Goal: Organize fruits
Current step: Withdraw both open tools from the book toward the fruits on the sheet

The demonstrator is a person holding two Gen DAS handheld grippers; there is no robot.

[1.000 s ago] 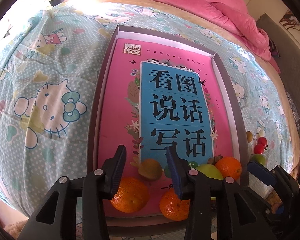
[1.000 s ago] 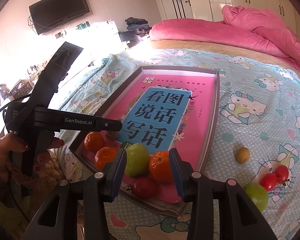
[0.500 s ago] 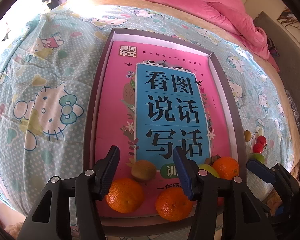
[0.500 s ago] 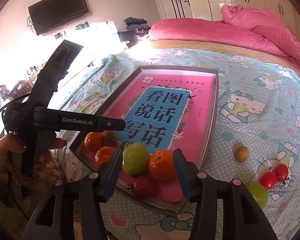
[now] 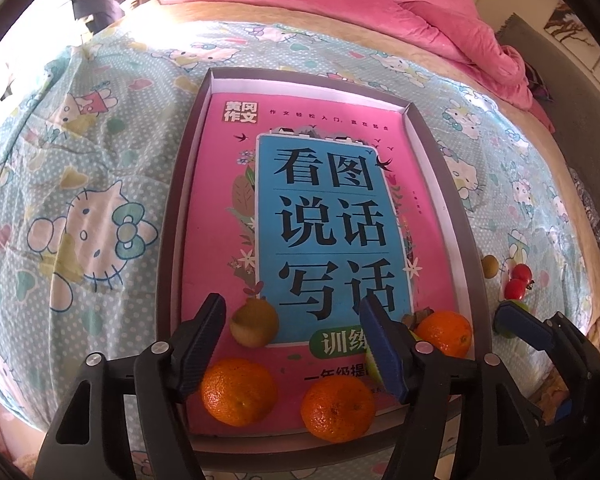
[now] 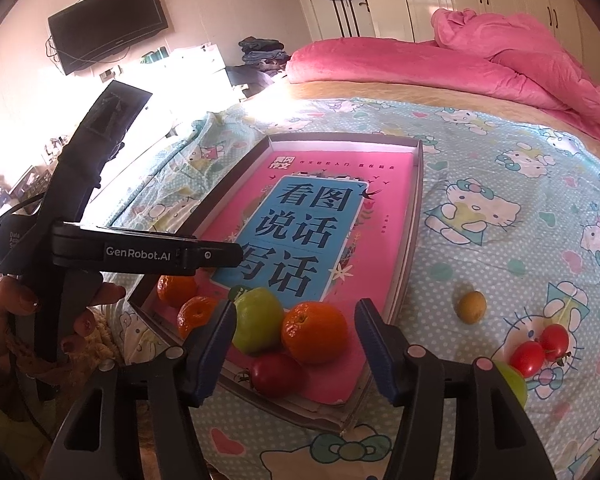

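Note:
A shallow grey box point(image 5: 168, 248) with a pink book cover inside lies on the bed. In it near the front are a kiwi point(image 5: 254, 322), three oranges point(image 5: 239, 391) point(image 5: 337, 407) point(image 5: 445, 332), a green apple point(image 6: 258, 319) and a red fruit point(image 6: 277, 373). My left gripper point(image 5: 296, 344) is open and empty above the kiwi. My right gripper point(image 6: 296, 344) is open and empty above the box's near corner point(image 6: 340, 416). On the sheet lie a small yellow fruit point(image 6: 472, 306), two red tomatoes point(image 6: 540, 350) and a green fruit point(image 6: 512, 380).
The bed has a Hello Kitty sheet point(image 5: 92, 224) and a pink quilt point(image 5: 380, 4) at the back. A TV point(image 6: 108, 26) hangs on the wall at left. The right gripper's fingers point(image 5: 520, 326) show at the right of the left wrist view.
My left gripper has pulled back and opened wider, leaving the kiwi lying in the box. My right gripper has drawn back slightly.

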